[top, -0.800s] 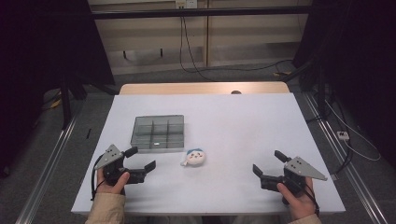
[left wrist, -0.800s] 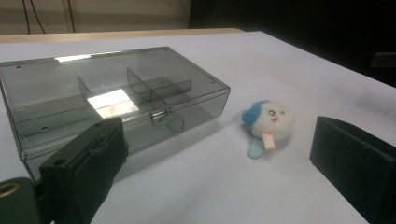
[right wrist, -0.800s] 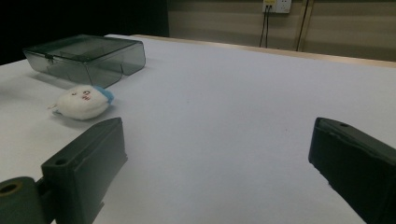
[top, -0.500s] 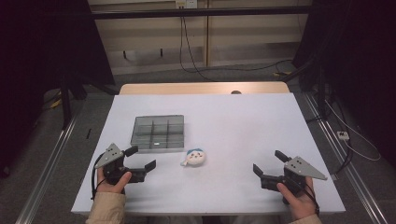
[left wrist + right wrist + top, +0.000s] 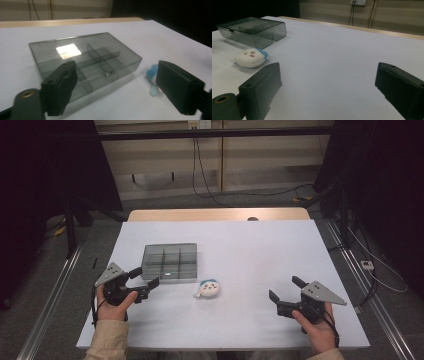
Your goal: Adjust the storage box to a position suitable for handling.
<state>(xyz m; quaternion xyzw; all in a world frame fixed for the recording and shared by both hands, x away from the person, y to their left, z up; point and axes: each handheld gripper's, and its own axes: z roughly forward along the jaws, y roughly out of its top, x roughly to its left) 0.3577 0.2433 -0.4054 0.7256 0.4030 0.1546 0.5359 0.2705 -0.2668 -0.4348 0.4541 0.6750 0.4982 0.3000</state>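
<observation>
1. Left gripper jaws apart, nothing between them, low over the white table just beside the near left corner of the clear compartment box, not touching it
2. Box sits left of table centre, lid closed, dividers visible through it
3. Small white plush toy with a blue patch lies on the table just off the box's near right corner
4. Right gripper jaws spread wide, empty, near the right front edge, well apart from toy and box
</observation>
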